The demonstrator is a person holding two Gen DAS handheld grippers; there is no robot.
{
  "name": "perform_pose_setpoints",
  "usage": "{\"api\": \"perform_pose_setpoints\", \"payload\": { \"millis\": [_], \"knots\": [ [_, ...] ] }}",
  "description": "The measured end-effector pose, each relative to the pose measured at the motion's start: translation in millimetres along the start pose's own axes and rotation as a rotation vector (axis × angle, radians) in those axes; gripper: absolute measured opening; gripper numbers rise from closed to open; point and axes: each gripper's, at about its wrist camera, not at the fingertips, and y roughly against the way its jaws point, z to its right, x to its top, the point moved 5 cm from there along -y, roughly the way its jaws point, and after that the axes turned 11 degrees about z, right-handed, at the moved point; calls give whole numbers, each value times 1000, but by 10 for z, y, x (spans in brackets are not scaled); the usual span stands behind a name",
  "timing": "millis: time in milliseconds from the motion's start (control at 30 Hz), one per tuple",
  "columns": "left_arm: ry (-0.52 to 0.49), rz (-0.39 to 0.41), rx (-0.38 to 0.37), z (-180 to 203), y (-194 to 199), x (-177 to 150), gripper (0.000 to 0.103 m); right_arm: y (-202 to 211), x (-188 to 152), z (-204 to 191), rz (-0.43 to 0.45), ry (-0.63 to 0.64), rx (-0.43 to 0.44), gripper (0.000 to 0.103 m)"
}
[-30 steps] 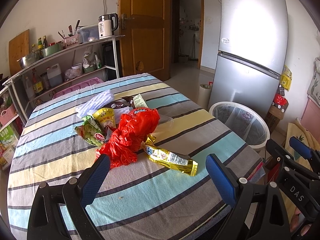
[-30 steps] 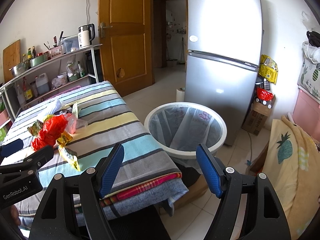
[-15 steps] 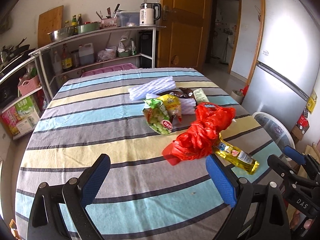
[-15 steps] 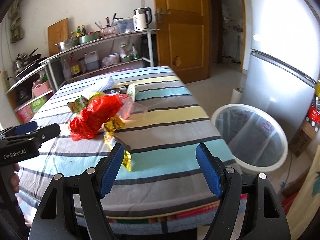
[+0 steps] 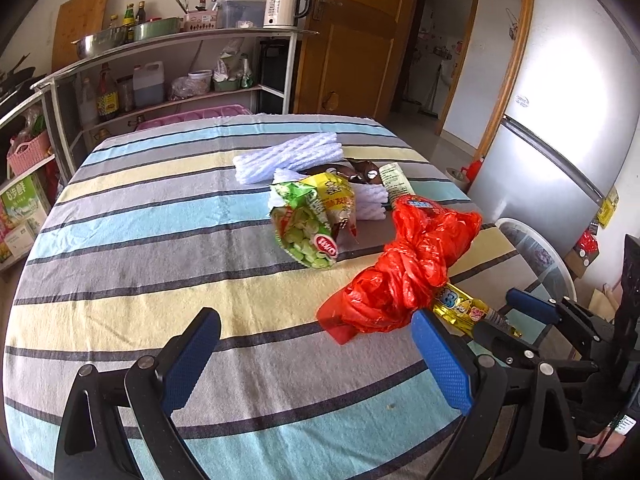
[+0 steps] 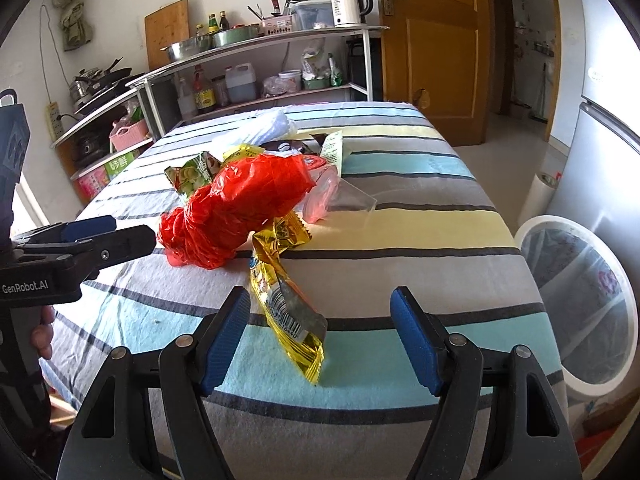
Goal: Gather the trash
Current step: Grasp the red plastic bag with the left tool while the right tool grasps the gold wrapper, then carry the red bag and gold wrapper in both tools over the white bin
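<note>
Yellow wrapper [image 6: 286, 312] between spread fingers [image 6: 224, 336]

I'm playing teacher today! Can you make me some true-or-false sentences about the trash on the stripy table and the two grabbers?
1. Both grippers are open and hold nothing. True: the left gripper and the right gripper are both empty.
2. The red plastic bag is already in the bin. False: it lies on the striped table.
3. The yellow wrapper lies nearest the right gripper. True.
4. The white bin stands on the table. False: it stands on the floor beside it.
5. The green snack bag is in the left gripper. False: it lies on the table.
</note>
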Motion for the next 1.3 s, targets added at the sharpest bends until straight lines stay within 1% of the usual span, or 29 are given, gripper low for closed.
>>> {"api": "perform_pose_setpoints", "payload": {
  "millis": [67,100,167,200,233,300,367,400,500,567,633,700,767,867,900,1067,1100,1167,1200,1233,1267,1300],
  "knots": [
    [-11,3,-17,63,-50,28,97,-43,-10,-9,-12,8,13,56],
    [-15,3,-29,92,-77,36,97,-53,-13,-9,-17,6,19,53],
    [-14,-11,-47,132,-137,45,97,-41,-17,-6,-17,-2,44,39],
    [-19,-16,-57,161,-169,49,97,-43,-21,-3,-22,-4,52,36],
    [-25,-22,-60,180,-197,48,97,-43,-25,-6,-26,-4,58,30],
    [-42,-34,-66,229,-251,43,97,-42,-30,-9,-29,-2,65,24],
    [-39,-55,-72,244,-322,36,97,-34,-28,-4,-28,-7,68,11],
    [-37,-62,-75,247,-352,35,97,-25,-28,15,-26,-14,65,9],
    [-41,-59,-72,250,-386,59,97,3,-24,69,-23,-35,58,9],
    [-18,-79,-73,231,-431,69,97,18,-29,87,-23,-42,61,9],
    [-9,-89,-64,217,-482,101,91,11,-38,96,-29,-51,61,9],
    [-20,-81,-60,218,-501,154,90,18,-22,114,-23,-58,59,9],
    [-54,-76,-63,256,-510,201,90,18,-18,151,-22,-65,54,9],
    [-135,-39,-67,346,-547,286,90,15,-9,190,-19,-79,44,9],
    [-148,-48,-81,369,-593,295,90,12,-5,206,-20,-85,41,9],
    [-195,-109,-94,484,-730,211,90,0,10,234,-21,-93,44,9],
    [-194,-105,-111,519,-714,198,90,-5,8,235,-23,-93,42,9],
    [-180,-111,-163,575,-659,179,85,-17,-7,249,-25,-100,42,9],
    [-172,-113,-191,605,-639,178,79,-19,-10,258,-25,-104,42,9],
    [-170,-113,-200,628,-633,174,76,-21,-10,267,-24,-107,40,9],
    [-176,-115,-195,642,-650,170,75,-23,-16,281,-24,-108,39,9],
    [-182,-126,-181,645,-685,159,70,-30,-14,296,-23,-111,39,9]
  ]
}}
